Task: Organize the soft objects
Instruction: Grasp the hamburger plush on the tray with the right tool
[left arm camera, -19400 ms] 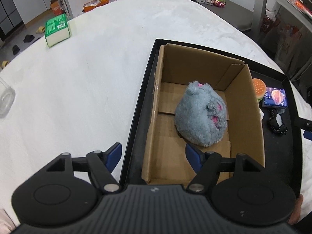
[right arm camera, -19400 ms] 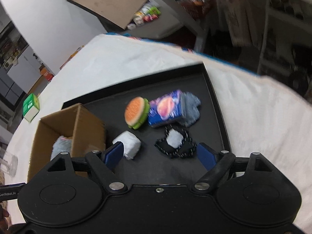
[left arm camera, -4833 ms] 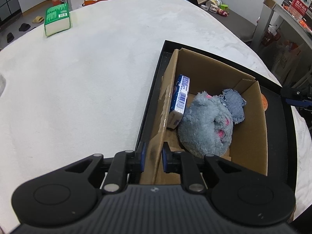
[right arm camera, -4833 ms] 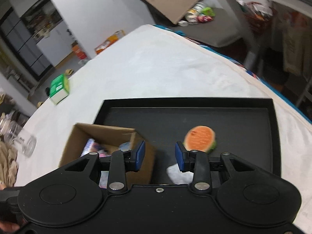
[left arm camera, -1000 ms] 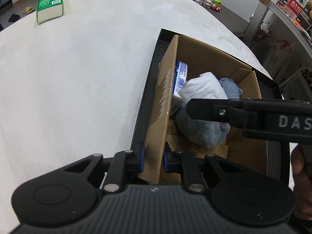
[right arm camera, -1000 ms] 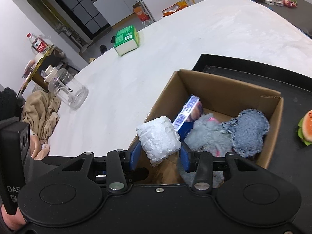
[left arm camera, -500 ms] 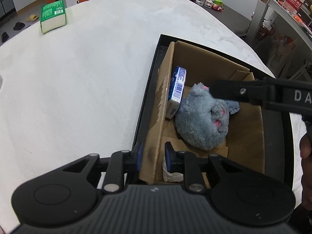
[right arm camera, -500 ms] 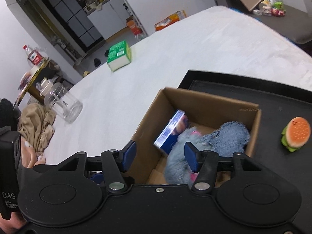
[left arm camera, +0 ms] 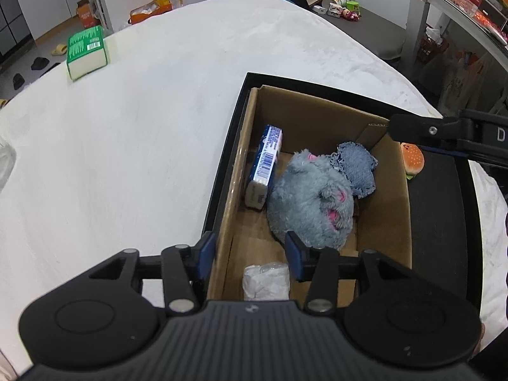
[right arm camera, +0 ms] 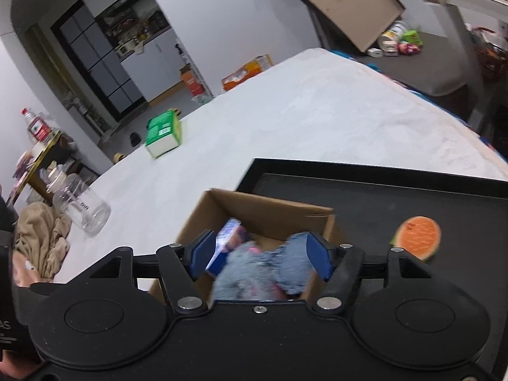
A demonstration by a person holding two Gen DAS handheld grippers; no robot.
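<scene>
While the left tongs hang over the near end of the cardboard box, their jaws have just been opening and now stand apart, straddling the box's left wall without pressing it. Box sits in a black tray on the white worktop.

Inside the box: grey plush toy at centre; blue-and-white packet on edge against the left wall, at the plush's 10 o'clock; denim piece at its 1 o'clock; white wrapped bundle at its 6 o'clock, near the front wall.

Right tongs likewise have just been opening; jaws apart, nothing between the pads, box contents blurred beyond them.

Burger toy lies on the tray outside the box, at 3 o'clock of it. Green tissue pack far off on the worktop at 10 o'clock. Clear glass jar near the worktop's left edge in the right wrist view.
</scene>
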